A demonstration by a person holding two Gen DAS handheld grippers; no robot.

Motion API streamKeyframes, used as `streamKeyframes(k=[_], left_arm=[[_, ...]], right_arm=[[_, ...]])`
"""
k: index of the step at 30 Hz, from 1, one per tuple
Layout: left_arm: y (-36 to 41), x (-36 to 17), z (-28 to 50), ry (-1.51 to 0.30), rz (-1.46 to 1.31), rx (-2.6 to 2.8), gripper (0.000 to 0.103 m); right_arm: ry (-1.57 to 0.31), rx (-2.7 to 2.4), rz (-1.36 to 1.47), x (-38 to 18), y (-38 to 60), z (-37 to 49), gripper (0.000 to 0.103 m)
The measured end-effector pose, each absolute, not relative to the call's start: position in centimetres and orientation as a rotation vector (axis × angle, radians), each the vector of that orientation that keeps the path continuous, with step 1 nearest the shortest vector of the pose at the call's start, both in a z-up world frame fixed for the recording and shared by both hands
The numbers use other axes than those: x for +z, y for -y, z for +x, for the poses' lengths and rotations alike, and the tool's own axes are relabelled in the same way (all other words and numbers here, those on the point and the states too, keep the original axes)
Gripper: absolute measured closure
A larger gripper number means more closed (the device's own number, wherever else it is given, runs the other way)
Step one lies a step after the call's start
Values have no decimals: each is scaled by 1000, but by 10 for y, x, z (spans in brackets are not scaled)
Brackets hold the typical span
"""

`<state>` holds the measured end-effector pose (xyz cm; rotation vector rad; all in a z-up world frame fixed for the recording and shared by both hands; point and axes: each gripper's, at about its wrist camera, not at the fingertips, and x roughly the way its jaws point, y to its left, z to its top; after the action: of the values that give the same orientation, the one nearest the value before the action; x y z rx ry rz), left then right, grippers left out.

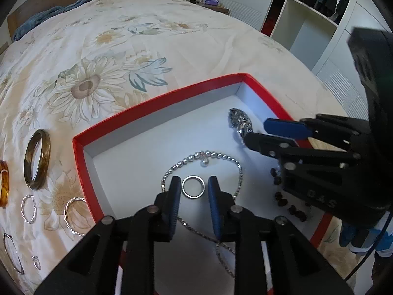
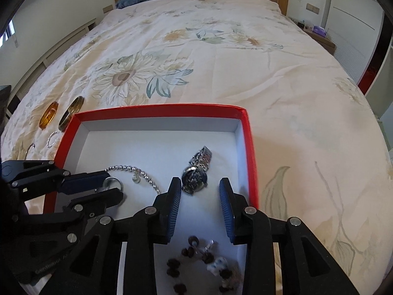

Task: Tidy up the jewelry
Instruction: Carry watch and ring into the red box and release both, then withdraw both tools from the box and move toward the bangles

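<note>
Left gripper (image 1: 193, 188) and right gripper (image 2: 200, 186) angled downward (jaws parted, empty)

We see a cardboard-looking box (image 2: 248, 132), glossy red outside, matt white inside. In it, a polished metal ring (image 1: 193, 186) shines beside a beaded silvery chain (image 1: 216, 154); toward the box's far corner a steel-linked watch (image 2: 197, 172) glints. Dark matt beads (image 2: 176, 265) lie at its near edge. Left of the box, on soft, creased printed cloth (image 1: 103, 49), rest glassy amber (image 1: 3, 184) and olive (image 1: 36, 158) bangles. We note ribbed blue pads (image 1: 173, 206).
</note>
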<state>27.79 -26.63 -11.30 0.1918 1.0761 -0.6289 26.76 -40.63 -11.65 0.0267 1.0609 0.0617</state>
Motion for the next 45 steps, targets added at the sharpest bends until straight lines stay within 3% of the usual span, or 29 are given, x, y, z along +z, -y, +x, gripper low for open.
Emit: streamKeyframes(k=[10, 17, 22, 39, 45], left_arm=[[249, -77, 260, -1037, 109, -638, 77], [219, -33, 217, -962, 97, -568, 77], [191, -12, 186, -948, 70, -524, 77], [35, 30, 71, -897, -29, -285, 77], [-7, 39, 47, -853, -76, -227, 71]], right_arm=[[-1000, 36, 79, -76, 415, 223, 69], [-920, 56, 115, -31, 392, 168, 58], [-883, 75, 134, -8, 371, 125, 58], [-764, 180, 167, 45, 292, 13, 57], [-745, 196, 144, 57, 267, -9, 52]])
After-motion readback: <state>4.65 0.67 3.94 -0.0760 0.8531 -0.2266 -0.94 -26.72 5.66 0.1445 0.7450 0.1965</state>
